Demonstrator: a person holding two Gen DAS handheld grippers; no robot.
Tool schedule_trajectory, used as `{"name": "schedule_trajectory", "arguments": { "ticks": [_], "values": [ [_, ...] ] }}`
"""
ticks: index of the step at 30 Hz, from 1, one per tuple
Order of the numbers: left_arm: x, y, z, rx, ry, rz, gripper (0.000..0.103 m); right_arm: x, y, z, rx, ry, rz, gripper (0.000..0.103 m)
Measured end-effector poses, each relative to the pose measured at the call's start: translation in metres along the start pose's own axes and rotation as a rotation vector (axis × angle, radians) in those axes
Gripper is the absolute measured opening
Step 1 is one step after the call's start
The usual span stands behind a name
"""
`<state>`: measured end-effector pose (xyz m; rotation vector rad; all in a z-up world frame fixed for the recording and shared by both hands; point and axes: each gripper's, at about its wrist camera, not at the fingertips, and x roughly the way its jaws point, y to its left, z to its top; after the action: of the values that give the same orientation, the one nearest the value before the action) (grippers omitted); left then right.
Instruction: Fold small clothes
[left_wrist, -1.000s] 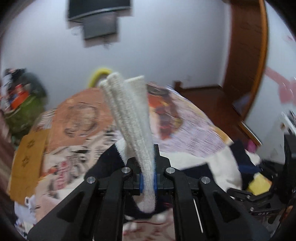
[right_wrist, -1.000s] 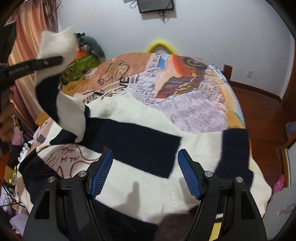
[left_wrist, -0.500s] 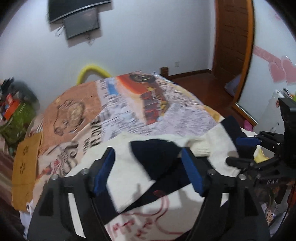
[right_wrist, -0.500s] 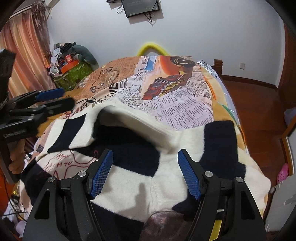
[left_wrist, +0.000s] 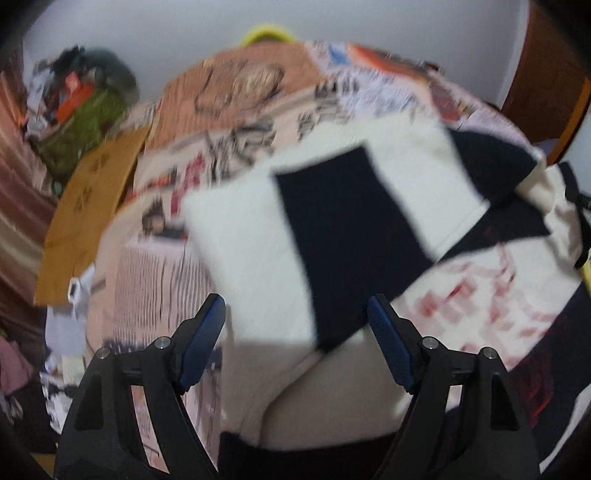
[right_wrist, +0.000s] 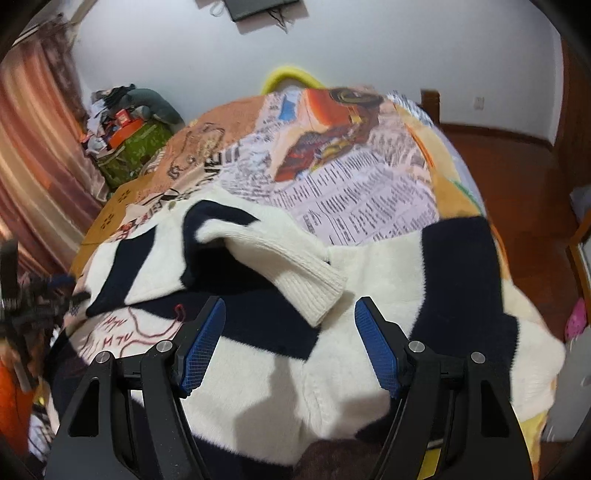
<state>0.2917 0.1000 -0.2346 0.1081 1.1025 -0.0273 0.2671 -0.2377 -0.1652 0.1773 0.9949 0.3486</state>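
A cream and navy striped sweater (right_wrist: 369, 280) lies spread on the bed. One sleeve is folded across its body, and the ribbed cream cuff (right_wrist: 314, 291) rests just ahead of my right gripper (right_wrist: 290, 317). That gripper is open above the sweater with nothing between its fingers. In the blurred left wrist view my left gripper (left_wrist: 295, 314) is open over the sweater (left_wrist: 258, 258), above a cream and navy band, gripping nothing. From the right wrist view the left gripper (right_wrist: 44, 295) is a dark blur at the left edge.
The bed carries a newspaper-print blanket (right_wrist: 362, 192). A green box heaped with clutter (right_wrist: 129, 151) and a striped curtain (right_wrist: 33, 155) stand at the left. Brown cardboard (left_wrist: 88, 206) lies on the bed's left side. Wooden floor (right_wrist: 517, 166) is to the right.
My left gripper opened and let go of the cream cuff. The sleeve dropped across the sweater's body. The left gripper then swung down over the sweater. The right gripper sank slightly.
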Motion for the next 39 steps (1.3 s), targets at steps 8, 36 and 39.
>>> {"name": "schedule_trajectory", "arguments": {
  "ticks": [8,36,39],
  "values": [
    [0.017,0.011,-0.012,-0.034,0.064,-0.05,0.089,0.038,0.008,0.007,-0.111,0.08,-0.135,0.064],
    [-0.017,0.075,-0.041,-0.237,-0.008,-0.063,0.037,-0.017,0.015,-0.03,-0.286,0.097,-0.212,0.016],
    [-0.037,0.085,-0.041,-0.264,-0.063,-0.053,0.047,-0.036,0.011,-0.027,-0.25,0.068,-0.205,0.023]
  ]
}}
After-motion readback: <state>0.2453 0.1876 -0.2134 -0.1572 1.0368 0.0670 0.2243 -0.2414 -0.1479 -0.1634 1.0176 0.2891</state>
